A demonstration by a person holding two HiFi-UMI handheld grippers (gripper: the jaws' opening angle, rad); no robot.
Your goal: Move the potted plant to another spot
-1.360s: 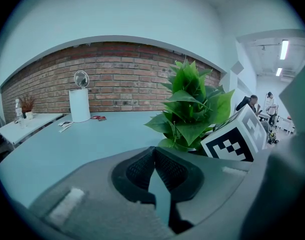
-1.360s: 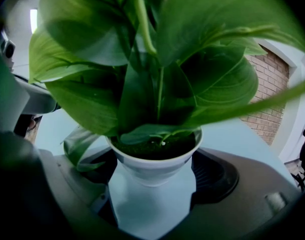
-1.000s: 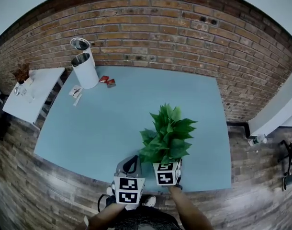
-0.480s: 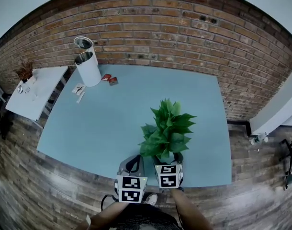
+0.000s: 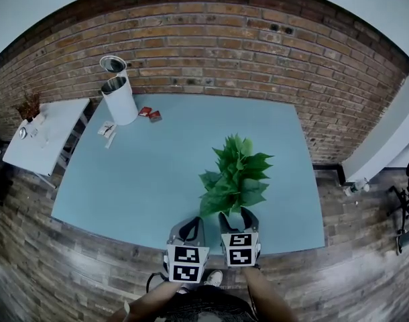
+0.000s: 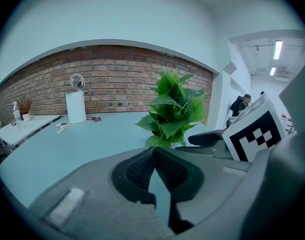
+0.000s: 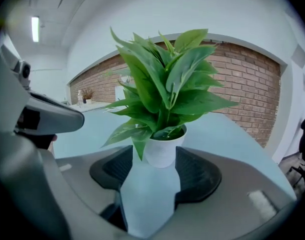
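A leafy green plant [image 5: 235, 176] in a small white pot [image 5: 237, 221] stands on the blue table [image 5: 157, 173], near its front edge. My right gripper [image 5: 238, 216] is at the pot, one fingertip on each side of it. In the right gripper view the pot [image 7: 162, 151] sits at the far end of the right gripper [image 7: 155, 156]. Its jaws have just been closing, and a gap still shows at the left pad. My left gripper [image 5: 190, 223] hovers beside it on the left. In the left gripper view, the left gripper [image 6: 153, 151] has its pads meeting with nothing between them.
A white cylinder with a round top [image 5: 119, 98] stands at the table's far left corner, with red packets [image 5: 149, 114] and white papers [image 5: 107, 129] beside it. A white side table [image 5: 43, 129] is at the left. A brick wall [image 5: 211, 52] runs behind.
The right gripper has drawn back a little toward the person and its jaws have narrowed; the white pot now shows between its fingertips. The left gripper has hardly moved.
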